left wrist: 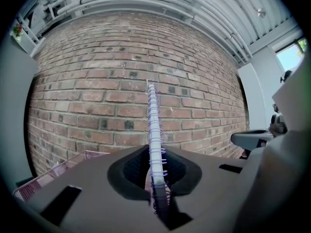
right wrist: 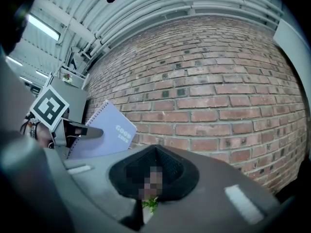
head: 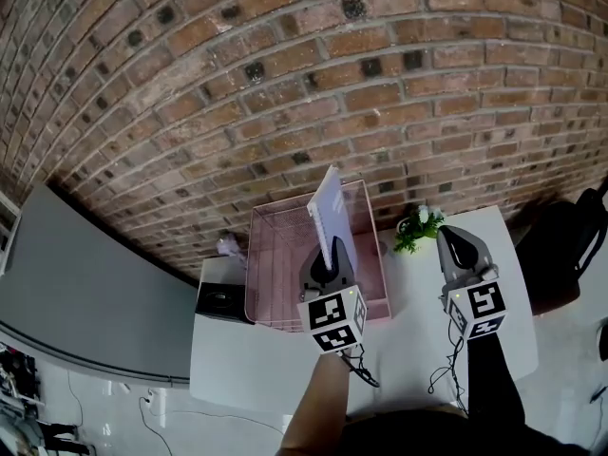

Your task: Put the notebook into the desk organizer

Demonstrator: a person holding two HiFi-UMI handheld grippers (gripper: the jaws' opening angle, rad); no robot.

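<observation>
A brick wall (head: 285, 84) closes off the far side of your workspace, and a gray partition (head: 85, 293) slants along the left. The white table (head: 256, 369) sits against the bricks, with a black chair (head: 570, 245) off its right end.

On the table's far half stands the pink wire desk organizer (head: 275, 255). A dark box (head: 220, 300) sits just beside its left wall.

Your left gripper (head: 328, 257) is clamped on the notebook (head: 332, 217) at the lower end of its spiral binding. It holds the notebook upright and edge-on to you, over the right part of the organizer. You cannot tell whether the bottom edge is already inside the wire walls.

Your right gripper (head: 458, 240) is over the table's right side, well apart from the organizer. Its jaws are closed together with nothing in them.

A small potted plant (head: 418, 228) stands between the right gripper and the organizer's right wall, close to both.

From the right gripper view, the pale blue cover (right wrist: 109, 130) reads "GOOD". The line beneath is too blurred to read.
</observation>
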